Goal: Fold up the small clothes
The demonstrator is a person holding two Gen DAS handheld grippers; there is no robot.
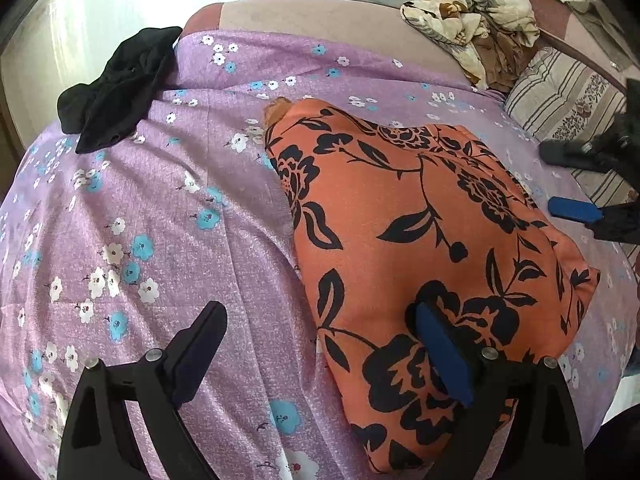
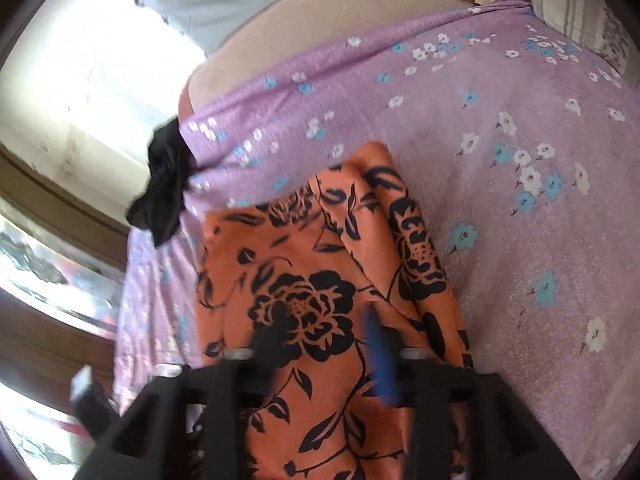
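An orange garment with a black flower print [image 1: 424,240] lies folded on the purple flowered bedsheet [image 1: 168,208]. My left gripper [image 1: 320,320] is open over the garment's near left edge, with its right finger above the cloth and its left finger above the sheet. My right gripper [image 1: 556,180] shows at the right edge of the left wrist view, open beside the garment's far right side. In the blurred right wrist view the garment [image 2: 304,280] lies under my right gripper [image 2: 316,328], which is open and holds nothing.
A crumpled black garment [image 1: 116,88] lies at the sheet's far left, also in the right wrist view [image 2: 164,192]. A heap of cream patterned clothes [image 1: 476,28] and a striped pillow [image 1: 560,96] sit at the far right. A grey pillow [image 2: 224,0] lies at the back.
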